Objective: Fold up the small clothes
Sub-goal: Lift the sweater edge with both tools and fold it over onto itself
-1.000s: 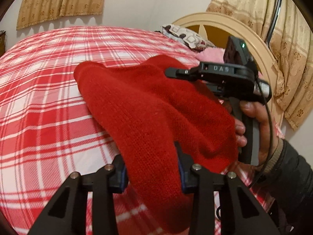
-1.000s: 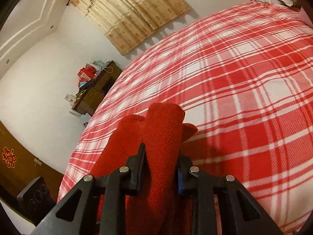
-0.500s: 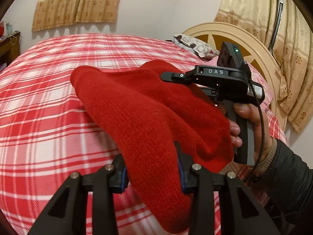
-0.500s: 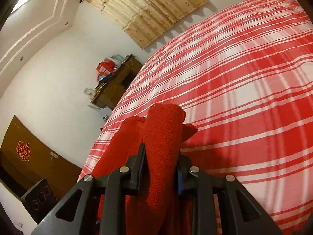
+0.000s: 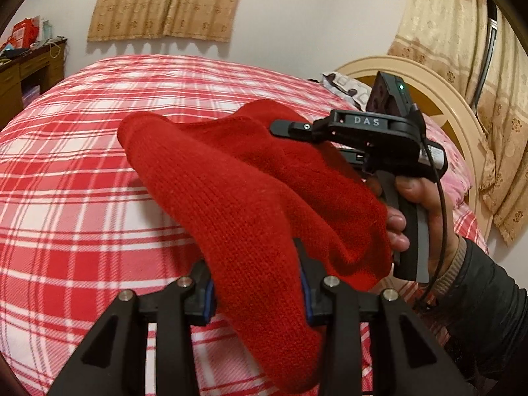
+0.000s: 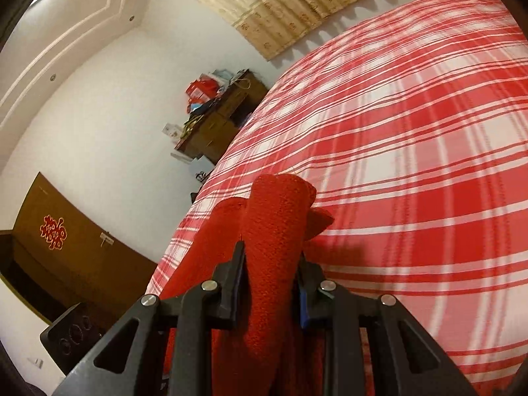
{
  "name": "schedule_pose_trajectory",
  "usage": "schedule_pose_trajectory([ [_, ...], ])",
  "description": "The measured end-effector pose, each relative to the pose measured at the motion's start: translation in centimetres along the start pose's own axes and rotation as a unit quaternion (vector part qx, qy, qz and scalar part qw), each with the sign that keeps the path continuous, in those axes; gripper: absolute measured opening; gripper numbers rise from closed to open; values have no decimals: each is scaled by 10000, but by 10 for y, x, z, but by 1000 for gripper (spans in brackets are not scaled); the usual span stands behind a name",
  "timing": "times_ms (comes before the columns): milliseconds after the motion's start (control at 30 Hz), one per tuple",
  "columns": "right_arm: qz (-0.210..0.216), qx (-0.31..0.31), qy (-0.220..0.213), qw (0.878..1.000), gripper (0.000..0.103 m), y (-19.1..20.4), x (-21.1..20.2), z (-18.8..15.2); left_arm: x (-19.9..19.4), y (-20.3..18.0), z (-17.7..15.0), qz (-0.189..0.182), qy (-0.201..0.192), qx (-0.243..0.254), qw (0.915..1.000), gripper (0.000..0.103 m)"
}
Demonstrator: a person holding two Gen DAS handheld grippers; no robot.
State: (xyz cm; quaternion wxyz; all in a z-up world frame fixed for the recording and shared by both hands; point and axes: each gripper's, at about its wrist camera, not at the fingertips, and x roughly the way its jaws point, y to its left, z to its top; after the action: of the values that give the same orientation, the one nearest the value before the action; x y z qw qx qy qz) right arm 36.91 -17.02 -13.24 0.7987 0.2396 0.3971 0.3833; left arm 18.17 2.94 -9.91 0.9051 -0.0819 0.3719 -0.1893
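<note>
A red knitted garment [image 5: 250,191] hangs in the air above the bed, held by both grippers. My left gripper [image 5: 255,283] is shut on its near edge, and cloth droops over the fingers. My right gripper [image 6: 270,277] is shut on a bunched fold of the same garment [image 6: 274,227]. The right gripper also shows in the left wrist view [image 5: 290,128], at the garment's far right edge, held by a hand in a dark sleeve. Its fingertips there are buried in cloth.
The bed has a red and white plaid cover [image 5: 76,171] and a cream headboard [image 5: 439,99] with a patterned pillow [image 5: 343,85]. A brown desk with clutter [image 6: 224,112] stands by the far wall. A dark wooden cabinet [image 6: 66,247] is on the left.
Both grippers have lifted the garment higher and tilted up, so more wall and curtain show. The grip on the cloth is unchanged.
</note>
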Motion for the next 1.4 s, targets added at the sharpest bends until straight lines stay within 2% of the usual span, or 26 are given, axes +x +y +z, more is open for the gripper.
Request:
schedule_pose_trajectory([
  [700, 357, -370, 434, 9977, 26, 73, 72, -13, -41, 54, -20, 269, -283, -355, 9986, 39],
  [1400, 544, -477, 887, 9934, 26, 98, 123, -28, -58, 82, -37, 458, -329, -613, 9965, 39],
])
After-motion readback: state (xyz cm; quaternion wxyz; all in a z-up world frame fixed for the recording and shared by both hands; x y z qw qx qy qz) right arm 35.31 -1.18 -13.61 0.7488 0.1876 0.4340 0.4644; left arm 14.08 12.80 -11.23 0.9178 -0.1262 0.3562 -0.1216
